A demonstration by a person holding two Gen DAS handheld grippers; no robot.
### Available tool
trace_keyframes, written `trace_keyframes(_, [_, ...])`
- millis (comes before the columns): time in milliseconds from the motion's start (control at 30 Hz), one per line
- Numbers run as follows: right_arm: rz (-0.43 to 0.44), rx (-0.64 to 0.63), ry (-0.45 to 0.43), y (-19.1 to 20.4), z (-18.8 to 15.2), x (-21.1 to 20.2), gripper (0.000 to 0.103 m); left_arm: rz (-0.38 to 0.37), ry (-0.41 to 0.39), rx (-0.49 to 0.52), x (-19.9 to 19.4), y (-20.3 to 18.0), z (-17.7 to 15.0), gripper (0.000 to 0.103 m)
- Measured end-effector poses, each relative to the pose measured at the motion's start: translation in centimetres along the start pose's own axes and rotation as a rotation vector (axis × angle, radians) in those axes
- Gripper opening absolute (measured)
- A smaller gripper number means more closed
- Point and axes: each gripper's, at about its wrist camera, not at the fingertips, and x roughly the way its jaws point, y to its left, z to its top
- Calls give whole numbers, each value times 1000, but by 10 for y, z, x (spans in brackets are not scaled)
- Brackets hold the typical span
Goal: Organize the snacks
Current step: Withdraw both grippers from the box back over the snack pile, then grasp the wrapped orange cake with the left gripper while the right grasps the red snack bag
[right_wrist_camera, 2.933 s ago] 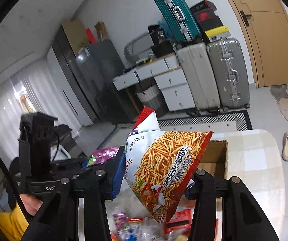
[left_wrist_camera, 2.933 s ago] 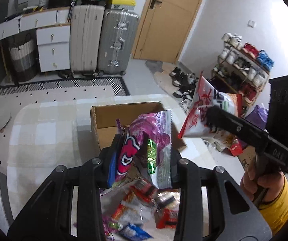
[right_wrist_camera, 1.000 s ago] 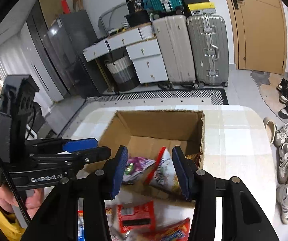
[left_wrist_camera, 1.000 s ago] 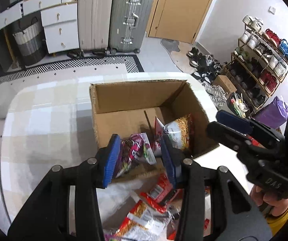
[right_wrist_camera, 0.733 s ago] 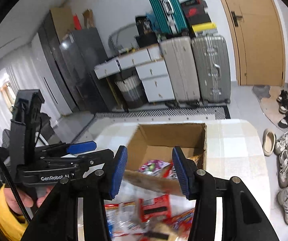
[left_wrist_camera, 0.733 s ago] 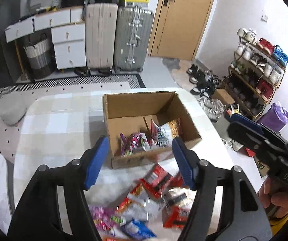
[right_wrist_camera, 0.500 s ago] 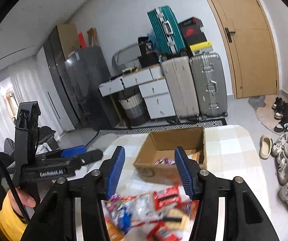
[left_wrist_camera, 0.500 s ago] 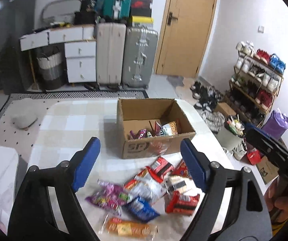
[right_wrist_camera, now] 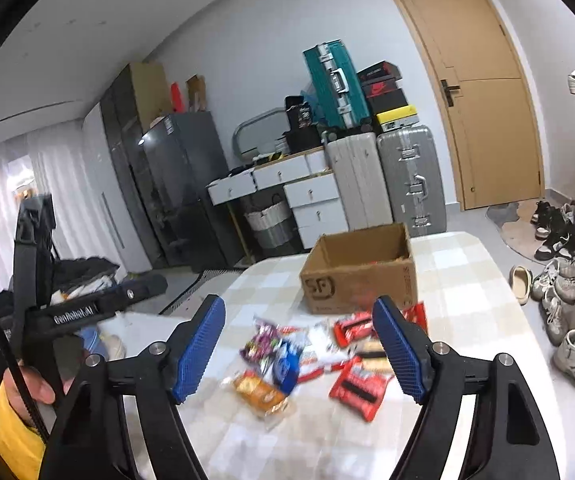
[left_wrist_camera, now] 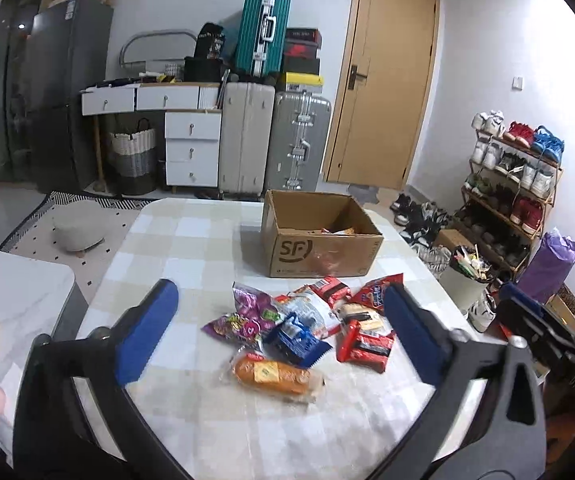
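Observation:
An open cardboard box (left_wrist_camera: 319,240) stands at the table's far side, with a few packets showing inside. In front of it lies a pile of snack packets: a purple one (left_wrist_camera: 243,320), a blue one (left_wrist_camera: 295,338), a red one (left_wrist_camera: 363,346) and an orange bread pack (left_wrist_camera: 275,374). My left gripper (left_wrist_camera: 279,288) hovers well back from the pile, its jaws opening wide and holding nothing. My right gripper (right_wrist_camera: 298,304) hangs over the near table, also opening and holding nothing. The box (right_wrist_camera: 361,276) and the pile appear blurred beyond it.
The table wears a checked cloth (left_wrist_camera: 191,240). A white chair (left_wrist_camera: 19,288) stands at the left, a bin (left_wrist_camera: 463,276) and shoe rack (left_wrist_camera: 515,184) at the right. Suitcases (left_wrist_camera: 275,140) and drawers line the far wall.
Both grippers have drawn back from the box and risen, and their jaws have spread apart. The packets they carried earlier now lie in the box.

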Motion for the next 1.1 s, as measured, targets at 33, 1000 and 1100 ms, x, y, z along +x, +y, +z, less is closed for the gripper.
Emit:
trace_keyframes(33, [-3,-4,-1,4,-8,-7,78,12,-13,17,-8,-2,-7,103])
trace_keyframes(1000, [-1,76,122,-32,-78,58,99,40,227,14,125,12,-89,103])
trace_keyframes(1100, [-11,88,169,-44,-81,79,99,38,264,3,146,16,-96,103])
